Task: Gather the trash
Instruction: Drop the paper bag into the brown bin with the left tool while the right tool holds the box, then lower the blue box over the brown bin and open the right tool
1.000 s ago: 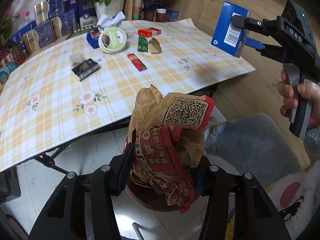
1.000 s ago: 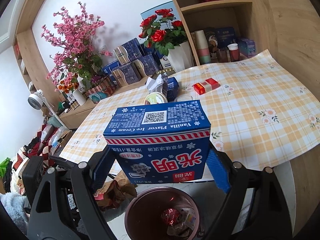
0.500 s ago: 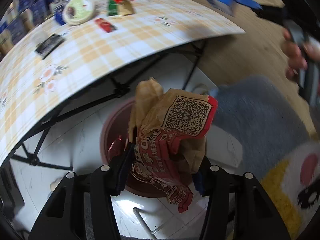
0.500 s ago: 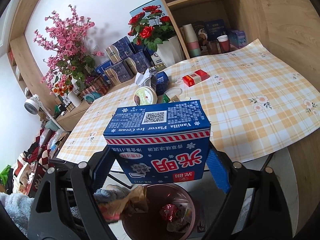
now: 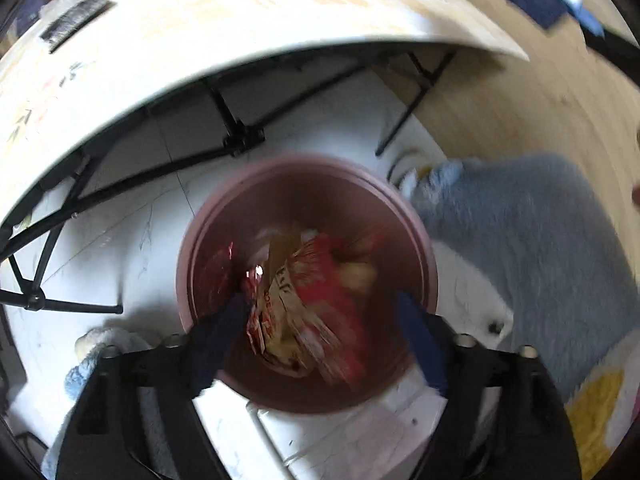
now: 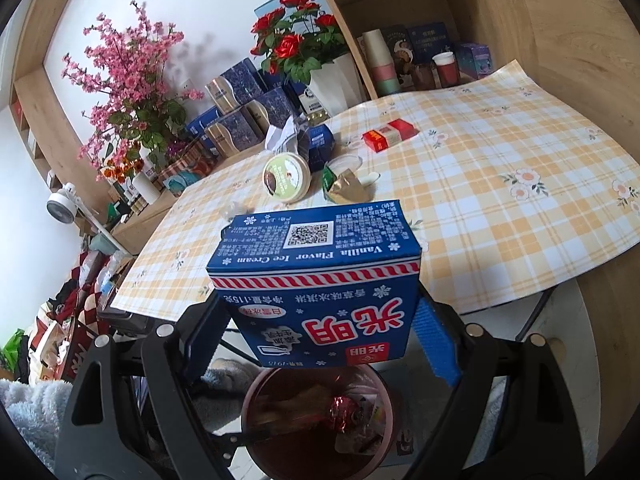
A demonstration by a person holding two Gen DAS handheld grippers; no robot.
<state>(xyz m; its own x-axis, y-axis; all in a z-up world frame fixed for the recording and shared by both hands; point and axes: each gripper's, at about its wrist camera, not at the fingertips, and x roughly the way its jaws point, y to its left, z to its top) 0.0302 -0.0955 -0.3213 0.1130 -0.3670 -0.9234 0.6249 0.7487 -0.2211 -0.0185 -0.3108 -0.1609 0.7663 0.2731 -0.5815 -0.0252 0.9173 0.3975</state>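
My left gripper [image 5: 320,328] is open right above the dark pink trash bin [image 5: 200,240] on the floor. The crumpled red and brown paper bag [image 5: 312,304] lies loose inside the bin, blurred. My right gripper [image 6: 316,320] is shut on a blue ice cream carton [image 6: 320,280] and holds it in the air above the same bin [image 6: 250,392], which holds the paper bag [image 6: 296,404] and a shiny red wrapper [image 6: 340,416]. More trash lies on the checked table [image 6: 500,152]: a round green-lidded tub [image 6: 286,178], a red pack [image 6: 388,136] and a gold wrapper [image 6: 344,190].
The table's black folding legs [image 5: 236,136] stand just behind the bin. A grey fluffy rug [image 5: 540,248] lies to the bin's right. Flower pots [image 6: 308,60], blue boxes and paper cups line the shelf behind the table. A black packet [image 5: 76,20] lies on the table.
My left gripper tilted down over the bin, opened, and the paper bag dropped into the bin. My right gripper kept its hold on the carton and rose slightly.
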